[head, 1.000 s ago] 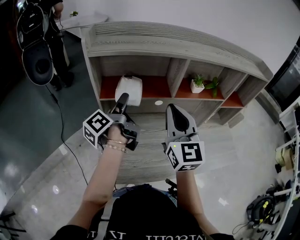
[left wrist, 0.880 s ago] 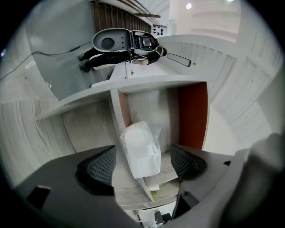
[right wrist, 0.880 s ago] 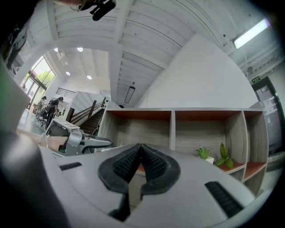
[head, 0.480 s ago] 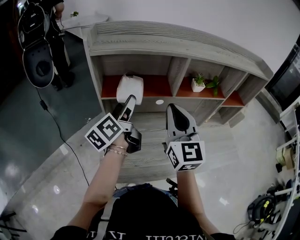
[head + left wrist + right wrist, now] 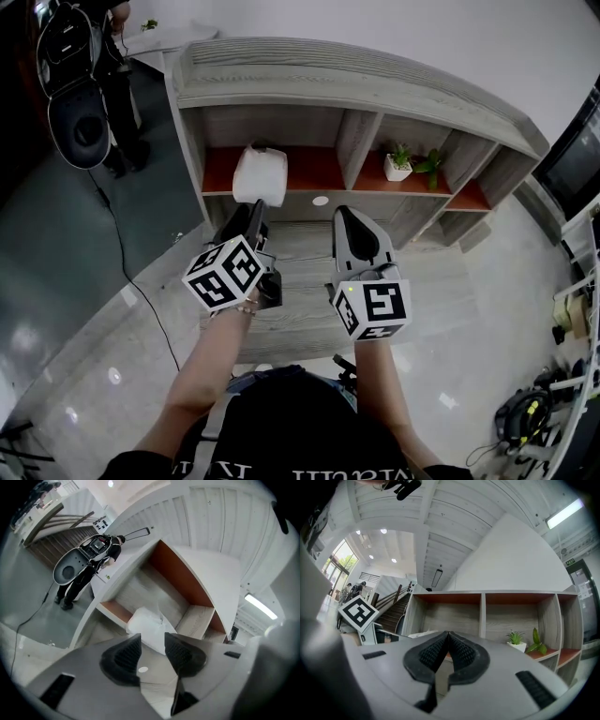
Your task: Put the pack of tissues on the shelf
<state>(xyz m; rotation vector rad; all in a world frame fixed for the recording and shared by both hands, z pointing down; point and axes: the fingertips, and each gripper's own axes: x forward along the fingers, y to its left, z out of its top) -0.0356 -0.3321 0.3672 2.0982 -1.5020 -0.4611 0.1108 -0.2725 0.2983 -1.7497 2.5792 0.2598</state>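
I see the pack of tissues (image 5: pixel 259 175), a puffy white bundle in a wrinkled wrapper, lying on the orange floor of the shelf's (image 5: pixel 375 94) left compartment. My left gripper (image 5: pixel 152 641) is closing its jaws with nothing between them. My right gripper (image 5: pixel 448 637) is pressed together, empty.

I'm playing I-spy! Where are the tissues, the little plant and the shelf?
pack of tissues (image 5: pixel 259 175): head view, middle of its white wrapper.
little plant (image 5: pixel 399 157): head view, its green leaves.
shelf (image 5: pixel 356 80): head view, its grey top board.
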